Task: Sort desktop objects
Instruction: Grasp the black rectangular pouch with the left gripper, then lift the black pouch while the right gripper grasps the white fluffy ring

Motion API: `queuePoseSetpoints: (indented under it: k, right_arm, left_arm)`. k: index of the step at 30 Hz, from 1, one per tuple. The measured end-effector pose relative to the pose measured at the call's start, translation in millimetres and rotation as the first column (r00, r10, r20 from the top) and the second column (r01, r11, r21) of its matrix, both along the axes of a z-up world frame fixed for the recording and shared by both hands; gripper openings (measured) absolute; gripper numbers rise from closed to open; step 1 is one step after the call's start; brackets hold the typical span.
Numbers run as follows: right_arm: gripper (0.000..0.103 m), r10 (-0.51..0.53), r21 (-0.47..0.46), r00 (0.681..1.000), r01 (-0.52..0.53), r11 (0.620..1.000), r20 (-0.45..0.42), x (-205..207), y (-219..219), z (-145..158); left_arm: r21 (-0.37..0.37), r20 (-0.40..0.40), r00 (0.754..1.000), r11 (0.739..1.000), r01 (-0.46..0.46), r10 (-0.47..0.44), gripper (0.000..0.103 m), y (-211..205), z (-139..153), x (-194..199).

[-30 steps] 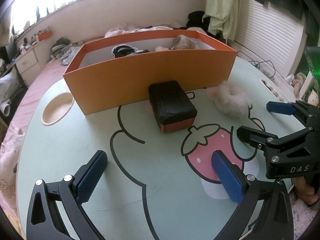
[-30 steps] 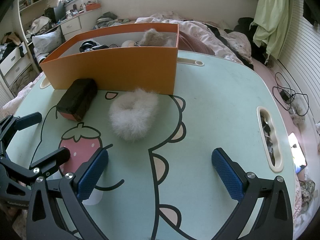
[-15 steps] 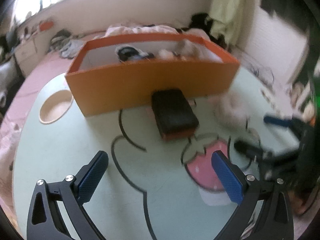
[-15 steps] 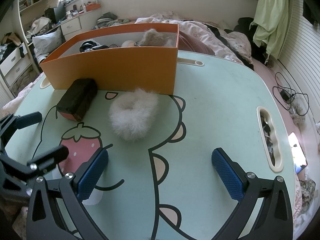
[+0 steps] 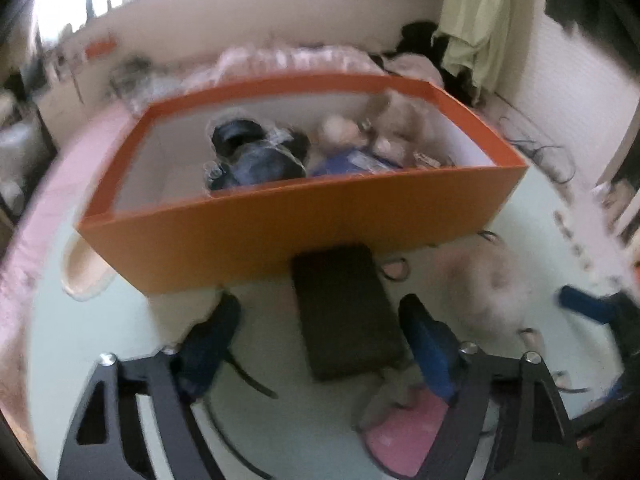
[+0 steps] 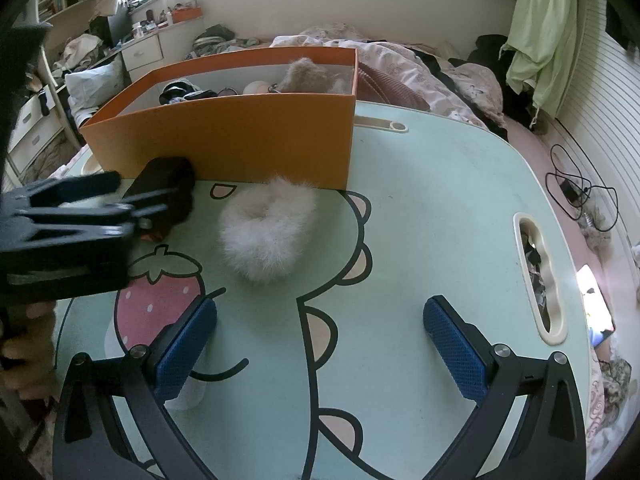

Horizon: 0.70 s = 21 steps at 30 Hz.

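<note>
The left gripper [image 5: 320, 332] straddles the dark rectangular block with a reddish base [image 5: 344, 312], jaws just narrowing — the right pad close beside it, the left clear, the view blurred. The block lies against the orange cardboard box [image 5: 304, 224], at 6 o'clock. The fluffy white scrunchie [image 6: 268, 228] sits at the block's 3 o'clock on the pale green cartoon-printed table [image 6: 440, 208]. The right gripper [image 6: 320, 344] hovers wide open — empty.

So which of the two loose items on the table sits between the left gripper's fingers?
The dark rectangular block, between the closing left gripper; the white fluffy ring lies apart.
</note>
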State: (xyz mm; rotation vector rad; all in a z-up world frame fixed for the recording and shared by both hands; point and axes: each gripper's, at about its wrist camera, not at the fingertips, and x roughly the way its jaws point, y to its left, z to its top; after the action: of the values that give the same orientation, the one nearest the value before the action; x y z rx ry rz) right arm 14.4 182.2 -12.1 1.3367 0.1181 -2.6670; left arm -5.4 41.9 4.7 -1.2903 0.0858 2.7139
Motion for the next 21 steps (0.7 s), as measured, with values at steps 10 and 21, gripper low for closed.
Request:
queuePoseSetpoints:
  k: [10, 21]
  right_arm:
    - [0.103, 0.000, 0.002, 1.000, 0.000, 1.000, -0.001, -0.4, 0.2, -0.5]
    - [0.103, 0.011, -0.049, 0.999, -0.008, 0.999, 0.050, -10.3, -8.0, 7.8]
  left_arm:
    - [0.064, -0.041, 0.995, 0.993, 0.097, -0.095, 0.038, -20.2, 6.6, 37.4]
    - [0.074, -0.127, 0.988, 0.993, 0.096, -0.086, 0.037, -45.7, 33.0, 53.4]
